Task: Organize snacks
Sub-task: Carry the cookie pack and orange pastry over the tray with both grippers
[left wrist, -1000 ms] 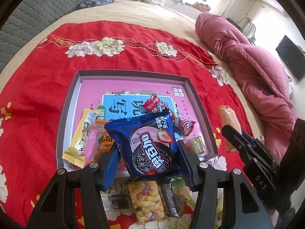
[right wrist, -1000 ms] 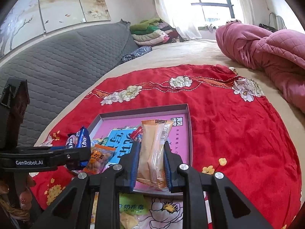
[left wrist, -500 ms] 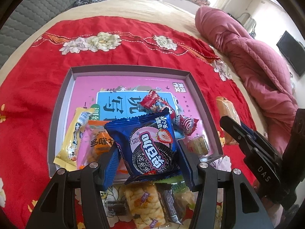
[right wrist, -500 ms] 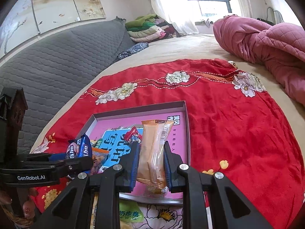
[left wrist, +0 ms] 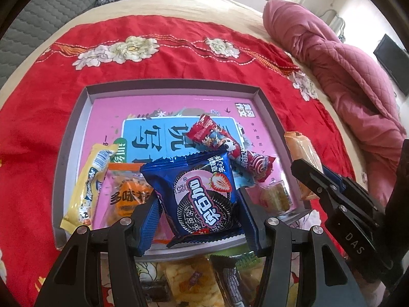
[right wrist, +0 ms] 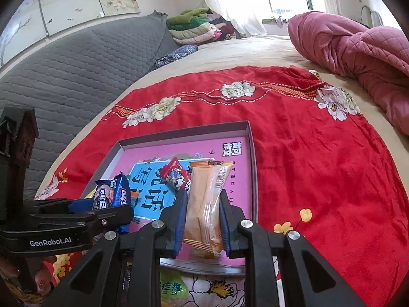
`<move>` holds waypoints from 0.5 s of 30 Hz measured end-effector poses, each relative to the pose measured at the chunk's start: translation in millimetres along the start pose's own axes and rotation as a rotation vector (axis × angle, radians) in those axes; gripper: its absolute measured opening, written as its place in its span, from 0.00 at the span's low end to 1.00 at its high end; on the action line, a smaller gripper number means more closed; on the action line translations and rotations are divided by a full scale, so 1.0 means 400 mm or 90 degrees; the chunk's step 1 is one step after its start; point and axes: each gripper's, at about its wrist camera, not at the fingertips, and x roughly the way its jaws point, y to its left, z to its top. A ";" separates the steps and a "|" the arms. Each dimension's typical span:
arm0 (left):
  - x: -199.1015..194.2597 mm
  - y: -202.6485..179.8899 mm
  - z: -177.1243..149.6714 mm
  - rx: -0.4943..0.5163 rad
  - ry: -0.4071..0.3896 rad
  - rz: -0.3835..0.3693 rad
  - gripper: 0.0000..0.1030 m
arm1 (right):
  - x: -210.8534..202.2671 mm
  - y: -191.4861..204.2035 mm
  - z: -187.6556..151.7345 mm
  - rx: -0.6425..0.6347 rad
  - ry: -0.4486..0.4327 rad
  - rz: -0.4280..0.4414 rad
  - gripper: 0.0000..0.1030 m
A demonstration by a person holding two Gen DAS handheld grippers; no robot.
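Both packets over the tray, both hands a bit lower than a second ago.

Left to right: your left gripper (left wrist: 198, 212) is clamped on the blue strawberry Oreo packet (left wrist: 202, 194), hanging above the near edge of the grey tray (left wrist: 72, 140), over the yellow packet (left wrist: 87, 186) and the orange snack bag (left wrist: 127, 197) already lying inside. Red candy wrappers (left wrist: 225, 148) sit mid-tray. Your right gripper (right wrist: 202, 220) is closed tight on the orange wafer packet (right wrist: 207, 199), held upright above the tray's near right corner. The tray fills more of both views than before, so you've closed in; grips unchanged. Looks like release is next. More loose snacks (left wrist: 189, 281) lie on the red cloth (left wrist: 33, 102) just short of the tray, not yet sorted.
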 end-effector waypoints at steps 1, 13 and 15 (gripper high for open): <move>0.005 0.000 -0.001 0.000 0.002 0.000 0.57 | 0.003 -0.001 -0.001 0.001 0.003 -0.001 0.23; 0.048 -0.022 0.001 0.023 0.014 -0.007 0.57 | 0.033 -0.006 -0.015 0.010 0.037 -0.008 0.23; 0.052 -0.025 0.000 0.025 0.015 -0.008 0.57 | 0.038 -0.006 -0.017 0.011 0.041 -0.010 0.23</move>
